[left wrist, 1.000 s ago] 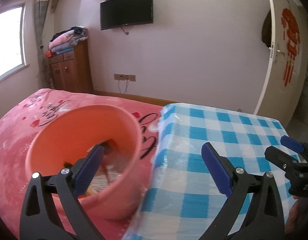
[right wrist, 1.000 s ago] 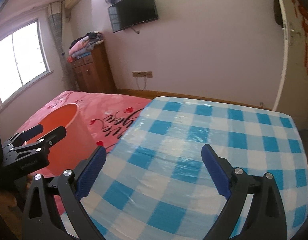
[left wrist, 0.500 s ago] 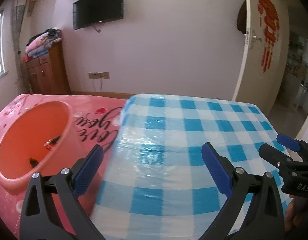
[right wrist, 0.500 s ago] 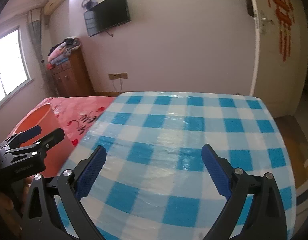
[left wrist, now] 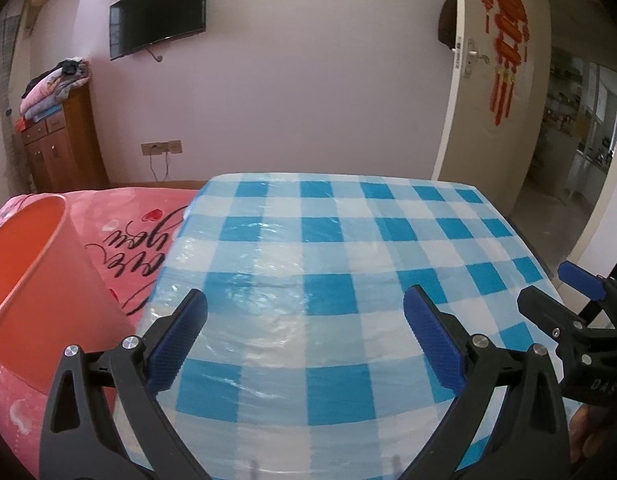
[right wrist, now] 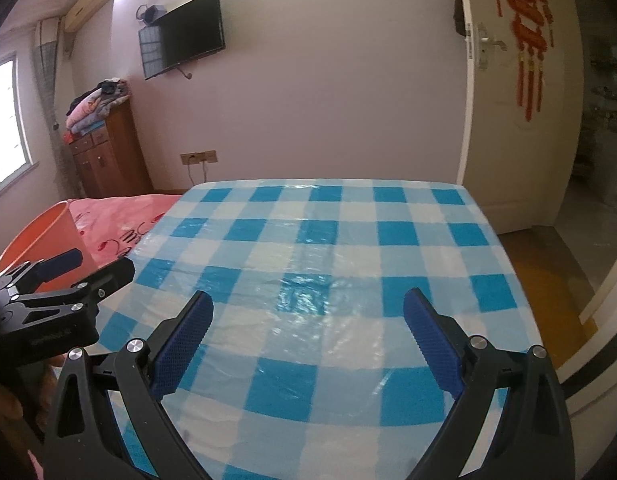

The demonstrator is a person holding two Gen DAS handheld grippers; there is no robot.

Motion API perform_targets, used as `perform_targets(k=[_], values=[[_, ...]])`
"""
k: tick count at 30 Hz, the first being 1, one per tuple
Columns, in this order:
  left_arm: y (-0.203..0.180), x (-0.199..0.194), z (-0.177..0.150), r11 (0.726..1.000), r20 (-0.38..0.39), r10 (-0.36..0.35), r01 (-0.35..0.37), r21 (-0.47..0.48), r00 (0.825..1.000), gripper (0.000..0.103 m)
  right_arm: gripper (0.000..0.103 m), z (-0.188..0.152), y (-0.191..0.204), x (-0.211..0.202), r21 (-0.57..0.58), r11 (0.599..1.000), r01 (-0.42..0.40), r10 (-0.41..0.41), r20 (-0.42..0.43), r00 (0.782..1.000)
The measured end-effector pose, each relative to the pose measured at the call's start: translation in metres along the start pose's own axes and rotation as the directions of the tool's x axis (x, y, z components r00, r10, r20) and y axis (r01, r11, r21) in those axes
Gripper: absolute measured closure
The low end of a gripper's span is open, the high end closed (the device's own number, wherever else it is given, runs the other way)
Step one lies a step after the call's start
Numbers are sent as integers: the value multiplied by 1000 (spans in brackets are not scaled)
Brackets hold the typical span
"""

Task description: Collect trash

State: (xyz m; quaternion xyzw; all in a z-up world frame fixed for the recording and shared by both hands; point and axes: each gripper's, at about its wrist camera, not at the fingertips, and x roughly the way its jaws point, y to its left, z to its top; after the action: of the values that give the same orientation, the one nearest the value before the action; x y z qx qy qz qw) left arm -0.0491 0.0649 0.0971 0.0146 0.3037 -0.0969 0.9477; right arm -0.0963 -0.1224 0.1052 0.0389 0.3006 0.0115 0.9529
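Both views have swung right since a second ago, sliding the orange bin (left wrist: 32,280) to the left edge. Left claw (left wrist: 304,344) and right claw (right wrist: 308,344) hang spread wide, empty, over the checkered surface (left wrist: 348,240). No trash shows; the bin sits on the pink bed (left wrist: 140,220), where a careless nudge could tip it.
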Motion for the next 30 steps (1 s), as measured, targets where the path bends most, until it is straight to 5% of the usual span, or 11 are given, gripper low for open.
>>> perform_targets(k=[17, 30], values=[[-37, -4, -17, 998, -2, -58, 58, 36, 998, 4, 8, -35, -42, -19, 34, 989, 141, -142, 18, 990], [-49, -7, -29, 998, -3, -32, 32, 58, 999, 4, 8, -44, -48, -25, 42, 987, 156, -157, 28, 987]])
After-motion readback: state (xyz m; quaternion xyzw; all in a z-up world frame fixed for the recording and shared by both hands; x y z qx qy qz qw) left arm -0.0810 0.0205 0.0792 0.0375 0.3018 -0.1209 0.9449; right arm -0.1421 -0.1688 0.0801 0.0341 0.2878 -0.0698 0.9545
